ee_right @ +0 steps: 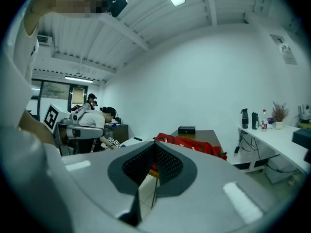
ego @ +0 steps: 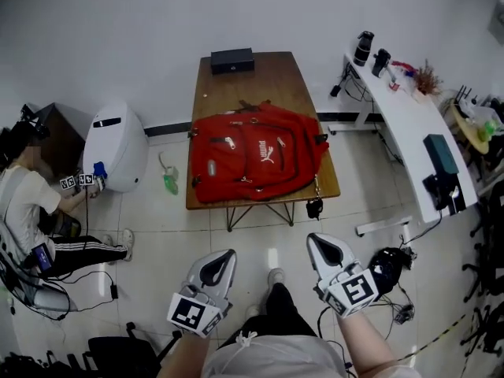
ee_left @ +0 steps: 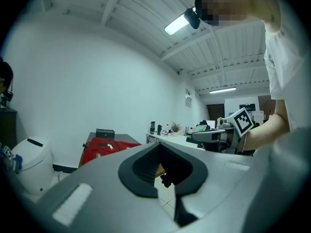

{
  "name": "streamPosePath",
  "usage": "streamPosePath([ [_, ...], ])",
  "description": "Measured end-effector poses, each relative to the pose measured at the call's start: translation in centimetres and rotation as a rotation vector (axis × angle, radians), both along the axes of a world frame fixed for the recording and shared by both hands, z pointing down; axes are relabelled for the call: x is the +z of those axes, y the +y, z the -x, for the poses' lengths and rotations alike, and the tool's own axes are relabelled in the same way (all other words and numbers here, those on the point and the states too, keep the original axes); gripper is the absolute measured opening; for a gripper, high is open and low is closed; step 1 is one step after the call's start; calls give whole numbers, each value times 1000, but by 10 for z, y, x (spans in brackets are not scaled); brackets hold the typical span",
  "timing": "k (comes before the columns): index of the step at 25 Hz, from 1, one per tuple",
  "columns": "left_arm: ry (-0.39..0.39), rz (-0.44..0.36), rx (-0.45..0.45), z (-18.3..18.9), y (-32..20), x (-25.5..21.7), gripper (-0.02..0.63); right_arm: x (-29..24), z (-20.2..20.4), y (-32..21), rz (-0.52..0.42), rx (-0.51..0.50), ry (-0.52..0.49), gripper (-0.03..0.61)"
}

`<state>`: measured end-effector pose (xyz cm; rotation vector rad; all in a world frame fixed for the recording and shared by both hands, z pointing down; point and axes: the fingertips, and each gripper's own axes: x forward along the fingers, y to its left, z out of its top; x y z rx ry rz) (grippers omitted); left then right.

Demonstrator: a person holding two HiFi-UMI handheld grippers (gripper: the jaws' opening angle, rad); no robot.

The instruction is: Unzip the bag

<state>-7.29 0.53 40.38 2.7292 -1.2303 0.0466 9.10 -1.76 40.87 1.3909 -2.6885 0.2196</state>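
Nearest, the left tool [ego: 227,253] and the right tool [ego: 314,239] were held side by side over the tiled floor [ego: 268,242], both short of the bag [ego: 253,159] and touching nothing. In its own view, the left tool [ee_left: 159,144] had its jaws brought together with nothing between them. The right tool [ee_right: 154,144] likewise had its jaws pressed together and held nothing. Ahead of both, the red bag lay flat on the near half of a wooden counter [ego: 272,75], front side up, and covered almost the counter's whole width. A small black pouch [ego: 314,207] hung just below the bag's near right corner. Behind the bag, at the counter's far edge, stood a black box [ego: 231,60], well apart from the bag. To the bag's left a rounded white machine [ego: 116,144] stood on the floor, and a seated person [ego: 27,199] reached toward it. To the bag's right ran a white counter [ego: 409,120] with dark bottles [ego: 364,47] at its far end.
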Motion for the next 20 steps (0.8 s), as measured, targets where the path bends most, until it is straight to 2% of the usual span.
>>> streamPosePath([
  [5,24,-43,9,8,46,-27,6,-18,28,52,-51,-53,20,8],
  [9,35,-57,15,3,72,-37,6,-19,35,85,-86,-96,42,8],
  [14,52,-80,35,-13,88,-51,6,-31,33,103,-110,-112,38,6],
  [20,27,-101,59,-27,103,-52,6,-36,28,118,-140,-125,76,6],
])
